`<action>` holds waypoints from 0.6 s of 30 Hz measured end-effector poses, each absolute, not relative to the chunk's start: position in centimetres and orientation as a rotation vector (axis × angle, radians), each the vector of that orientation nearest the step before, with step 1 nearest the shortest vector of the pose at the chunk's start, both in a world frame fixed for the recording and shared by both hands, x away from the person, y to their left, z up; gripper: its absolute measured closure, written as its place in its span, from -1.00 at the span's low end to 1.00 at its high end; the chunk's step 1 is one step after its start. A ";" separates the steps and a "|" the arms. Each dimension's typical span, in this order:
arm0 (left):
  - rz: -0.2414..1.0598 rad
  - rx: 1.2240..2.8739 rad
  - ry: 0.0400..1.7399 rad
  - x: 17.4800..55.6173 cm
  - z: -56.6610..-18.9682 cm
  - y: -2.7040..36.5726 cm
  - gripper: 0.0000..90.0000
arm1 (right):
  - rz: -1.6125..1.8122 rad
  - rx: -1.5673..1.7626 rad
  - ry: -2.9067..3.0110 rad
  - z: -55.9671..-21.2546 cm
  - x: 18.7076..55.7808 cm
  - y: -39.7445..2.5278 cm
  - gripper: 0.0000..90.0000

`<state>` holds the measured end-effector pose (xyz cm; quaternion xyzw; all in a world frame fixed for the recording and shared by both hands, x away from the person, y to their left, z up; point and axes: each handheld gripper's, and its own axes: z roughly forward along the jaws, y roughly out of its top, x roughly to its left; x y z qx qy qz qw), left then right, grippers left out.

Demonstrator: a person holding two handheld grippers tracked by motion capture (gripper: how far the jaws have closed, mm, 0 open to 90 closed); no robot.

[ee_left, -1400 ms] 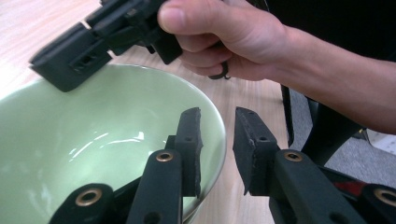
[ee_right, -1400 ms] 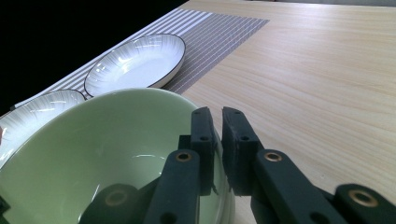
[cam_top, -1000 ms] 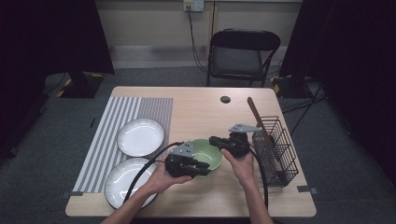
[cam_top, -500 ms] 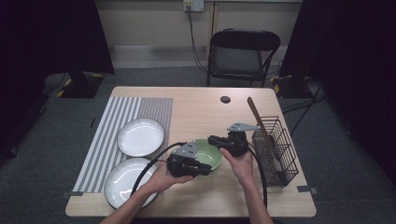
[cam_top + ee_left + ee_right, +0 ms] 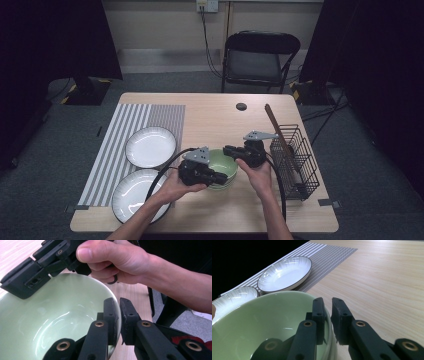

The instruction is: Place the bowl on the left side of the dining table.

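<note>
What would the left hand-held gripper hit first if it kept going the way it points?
Probably the right hand-held gripper across the green bowl; the left hand-held gripper points over the bowl's hollow toward it, though depth is unclear.

Desk (image 5: 210,125) evenly lit from overhead, room edges v. dark. Glare streaks inside green bowl (image 5: 50,315). Near tool parts slightly soft in close-ups.

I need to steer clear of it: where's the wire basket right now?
In the high view the wire basket stands at the table's right edge, just right of the right gripper and the green bowl, with a brown-handled utensil leaning out of it.
</note>
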<state>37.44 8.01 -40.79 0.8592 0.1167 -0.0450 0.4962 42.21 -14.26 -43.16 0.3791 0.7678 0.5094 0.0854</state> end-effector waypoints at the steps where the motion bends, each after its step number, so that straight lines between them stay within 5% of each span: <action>1: -0.110 2.083 0.282 37.5 -40.7 8.0 0.88 | 1.514 1.125 2.297 -43.2 42.2 -14.2 0.84; 11: -0.169 2.057 0.306 38.0 -40.7 8.2 0.85 | 1.515 1.143 2.314 -43.3 42.2 -14.3 0.87; 18: -0.115 2.115 0.291 37.5 -40.8 7.8 0.51 | 1.516 1.138 2.307 -43.3 42.1 -14.3 0.87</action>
